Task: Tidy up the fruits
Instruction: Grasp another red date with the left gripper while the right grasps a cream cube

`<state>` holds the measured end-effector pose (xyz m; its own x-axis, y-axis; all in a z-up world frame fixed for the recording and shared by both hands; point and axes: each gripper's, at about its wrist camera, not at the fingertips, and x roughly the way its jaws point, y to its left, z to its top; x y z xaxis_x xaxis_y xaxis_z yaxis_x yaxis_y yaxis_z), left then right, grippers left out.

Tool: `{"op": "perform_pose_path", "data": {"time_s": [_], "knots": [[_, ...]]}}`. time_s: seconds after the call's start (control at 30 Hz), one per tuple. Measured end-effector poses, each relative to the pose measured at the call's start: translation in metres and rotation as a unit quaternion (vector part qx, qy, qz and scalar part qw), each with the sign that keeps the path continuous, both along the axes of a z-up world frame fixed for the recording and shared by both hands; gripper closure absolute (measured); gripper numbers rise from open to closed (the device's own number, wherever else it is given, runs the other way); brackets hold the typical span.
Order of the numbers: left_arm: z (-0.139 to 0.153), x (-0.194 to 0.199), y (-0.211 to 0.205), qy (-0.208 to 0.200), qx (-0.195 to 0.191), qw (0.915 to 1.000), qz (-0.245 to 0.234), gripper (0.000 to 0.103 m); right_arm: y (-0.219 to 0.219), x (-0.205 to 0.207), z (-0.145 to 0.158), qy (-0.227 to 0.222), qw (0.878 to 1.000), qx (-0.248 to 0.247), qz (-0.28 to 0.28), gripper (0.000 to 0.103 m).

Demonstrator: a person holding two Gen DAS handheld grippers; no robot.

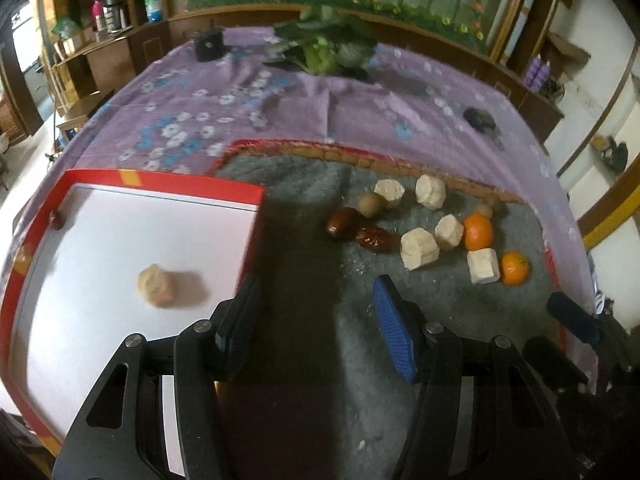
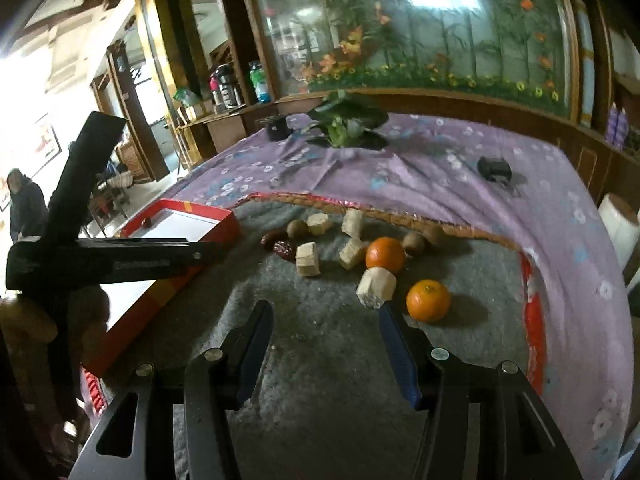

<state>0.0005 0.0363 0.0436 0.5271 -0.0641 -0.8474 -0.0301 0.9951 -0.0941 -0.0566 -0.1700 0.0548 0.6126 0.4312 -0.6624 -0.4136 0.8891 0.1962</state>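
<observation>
A red-rimmed white tray [image 1: 192, 184] lies at the left and holds one pale peeled piece [image 1: 156, 285] and a small red date [image 1: 56, 219] at its far edge. On the grey mat [image 1: 320, 320] lie several pale cut chunks [image 1: 418, 248], two oranges [image 1: 478, 232], two dark red dates [image 1: 340, 222] and brown kiwis [image 1: 371, 205]. My left gripper [image 1: 316, 312] is open and empty over the mat beside the tray's right edge. My right gripper [image 2: 326, 330] is open and empty, just short of a pale chunk [image 2: 376, 288] and an orange [image 2: 428, 300].
A purple flowered cloth [image 1: 280, 112] covers the table behind the mat. Leafy greens [image 1: 324, 44] and a small black box [image 1: 208, 44] sit at the far edge, a dark object [image 1: 480, 120] at the right. The left gripper's body [image 2: 100, 264] crosses the right wrist view over the tray [image 2: 188, 224].
</observation>
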Motion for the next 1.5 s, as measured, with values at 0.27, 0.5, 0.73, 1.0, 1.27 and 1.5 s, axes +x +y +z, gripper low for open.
{"op": "perform_pose_path", "data": {"time_s": [0.27,0.5,0.73,1.0,1.27,1.5], "knots": [[-0.011,0.044,0.004,0.028,-0.024,0.9991,0.022,0.045,-0.011,0.007,-0.009,0.019,1.0,0.018,-0.005,0.049],[-0.019,0.072,-0.006,0.052,-0.008,0.9986,-0.004,0.045,-0.012,0.011,-0.01,0.023,0.999,0.026,-0.001,0.049],[-0.027,0.086,-0.006,0.069,-0.023,0.997,-0.028,0.046,-0.009,0.017,-0.014,0.03,0.999,0.031,0.002,0.049],[-0.025,0.083,-0.004,0.076,-0.033,0.995,-0.057,0.086,-0.002,0.02,-0.009,0.026,0.999,0.032,0.009,0.049],[-0.032,0.091,-0.012,0.088,-0.019,0.9944,-0.055,0.086,0.008,0.026,-0.01,0.032,0.999,0.028,0.015,0.049],[-0.033,0.096,-0.008,0.095,-0.026,0.9935,-0.057,0.086,0.01,0.028,-0.011,0.035,0.999,0.026,0.019,0.049]]}}
